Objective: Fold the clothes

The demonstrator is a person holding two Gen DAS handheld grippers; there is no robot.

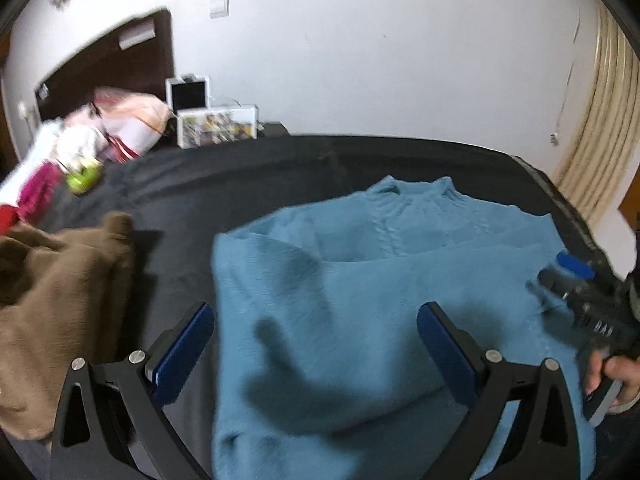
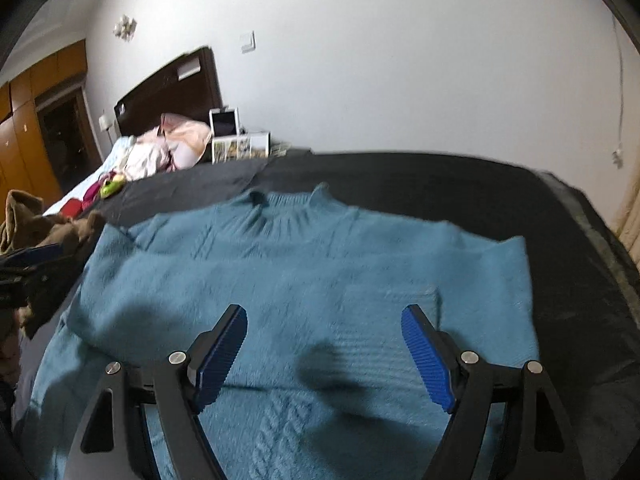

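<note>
A blue knitted sweater lies spread on a black sheet that covers the work surface, with its ribbed collar at the far edge and its body running toward the near edge. Both sleeves appear folded inward across the chest, so the outline is roughly a rectangle, and a cable pattern shows in the knit near the bottom of the right wrist view. The right gripper hangs above the lower middle of the sweater with its blue ribbed pads spread wide and nothing between them; its shadow falls on the knit below. The left gripper is also spread wide and empty, hovering over the left part of the sweater, its left finger out past the sweater's left edge above the black sheet. In the left wrist view the right gripper shows at the right edge, held by a hand. A crumpled brown garment lies on the sheet just left of the sweater, apart from it. Farther off to the left stand a bed with a dark headboard, a heap of pink and white bedding, and a small green object. A white wall fills the background, and wooden wardrobes stand at the far left.
</note>
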